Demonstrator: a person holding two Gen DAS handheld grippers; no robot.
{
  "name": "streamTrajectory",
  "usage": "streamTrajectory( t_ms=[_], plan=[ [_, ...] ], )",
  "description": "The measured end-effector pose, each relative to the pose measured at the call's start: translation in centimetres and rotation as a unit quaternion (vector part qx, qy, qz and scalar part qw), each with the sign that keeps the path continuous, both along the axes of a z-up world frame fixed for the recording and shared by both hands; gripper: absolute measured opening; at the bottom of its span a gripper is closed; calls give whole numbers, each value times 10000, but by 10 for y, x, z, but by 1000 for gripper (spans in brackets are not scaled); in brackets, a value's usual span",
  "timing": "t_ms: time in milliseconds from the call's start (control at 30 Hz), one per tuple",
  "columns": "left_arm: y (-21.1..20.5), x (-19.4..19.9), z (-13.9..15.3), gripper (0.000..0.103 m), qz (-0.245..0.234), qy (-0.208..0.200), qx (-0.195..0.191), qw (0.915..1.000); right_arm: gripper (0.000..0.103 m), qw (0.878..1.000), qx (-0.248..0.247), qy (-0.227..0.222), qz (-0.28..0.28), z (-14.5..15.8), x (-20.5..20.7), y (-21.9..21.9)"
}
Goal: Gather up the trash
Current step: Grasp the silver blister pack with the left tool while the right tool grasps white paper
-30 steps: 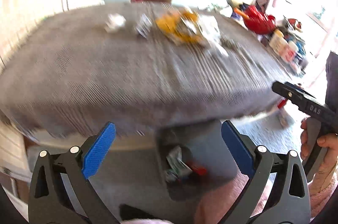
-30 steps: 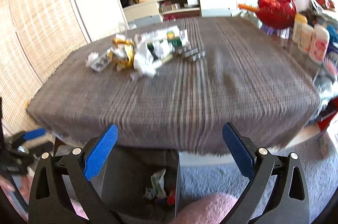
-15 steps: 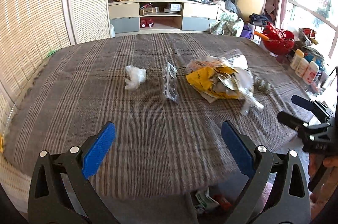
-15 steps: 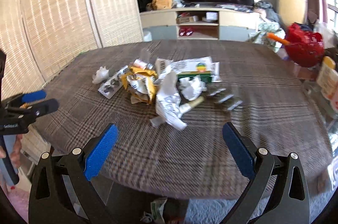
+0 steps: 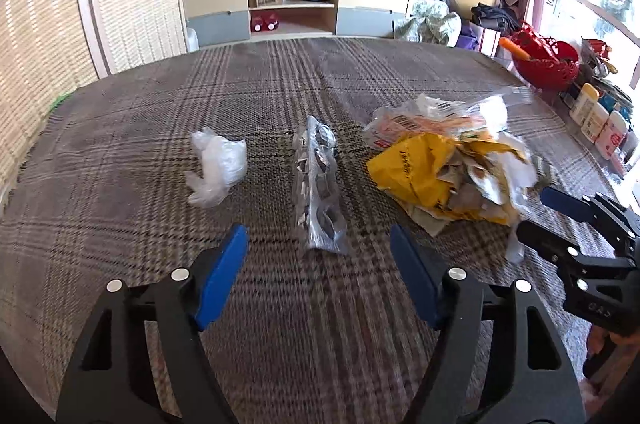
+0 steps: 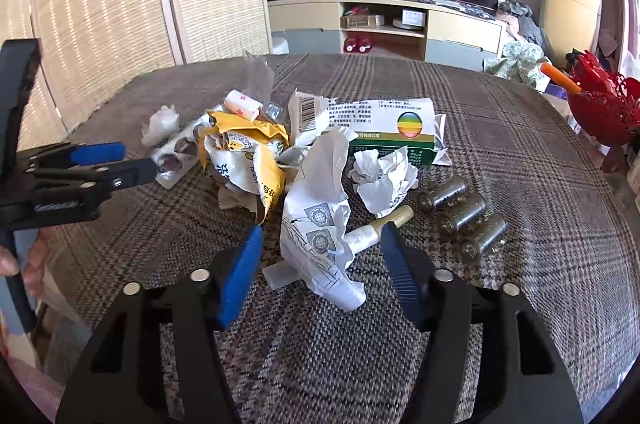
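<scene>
1. The blister strip [image 5: 318, 190] lay mid-table [image 5: 120, 152], so I'll use that as the anchor.
2. Left of it sat a plastic wad [image 5: 218, 166].
3. Right of it, the wrapper heap [image 5: 448, 168].
4. Way behind it stood the TV stand [image 5: 296, 8].

The left tongs [image 5: 319, 252] hang over the near part of the table [image 5: 120, 152], blue pads spread wide with nothing between them. Just beyond the gap lies a clear blister strip [image 5: 318, 188], running near to far. To its left sits a crumpled white plastic wad [image 5: 218, 164], apart from the strip. To the right is a heap of yellow wrapper and torn paper [image 5: 448, 168]. The right tongs [image 5: 536, 214] reach in from the right edge, their tips parted at the heap's near right side.
</scene>
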State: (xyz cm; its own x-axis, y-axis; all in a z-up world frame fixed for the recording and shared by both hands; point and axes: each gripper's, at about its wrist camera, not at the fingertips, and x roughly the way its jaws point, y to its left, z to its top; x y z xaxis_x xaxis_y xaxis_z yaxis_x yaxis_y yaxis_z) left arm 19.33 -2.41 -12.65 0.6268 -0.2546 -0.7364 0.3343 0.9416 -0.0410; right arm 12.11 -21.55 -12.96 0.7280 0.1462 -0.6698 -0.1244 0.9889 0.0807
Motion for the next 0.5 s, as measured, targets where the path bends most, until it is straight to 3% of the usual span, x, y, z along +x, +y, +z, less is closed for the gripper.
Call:
streamTrajectory(
  t_ms=[233, 400, 467, 500],
  plan=[
    [-5, 22, -21, 59, -15, 292, -28, 9996, 44, 9999, 67, 154, 12, -9, 6, -4],
    [-9, 23, -23, 48, -20, 203, 59, 9998, 32, 9997, 156, 172, 36, -11, 5, -10],
    [-12, 18, -23, 31, -19, 149, 173, 9997, 23, 9996, 213, 155, 25, -11, 1, -14],
    [-13, 15, -22, 32, -29, 139, 197, 9997, 18, 9996, 239, 138, 31, -10, -2, -15]
  ],
)
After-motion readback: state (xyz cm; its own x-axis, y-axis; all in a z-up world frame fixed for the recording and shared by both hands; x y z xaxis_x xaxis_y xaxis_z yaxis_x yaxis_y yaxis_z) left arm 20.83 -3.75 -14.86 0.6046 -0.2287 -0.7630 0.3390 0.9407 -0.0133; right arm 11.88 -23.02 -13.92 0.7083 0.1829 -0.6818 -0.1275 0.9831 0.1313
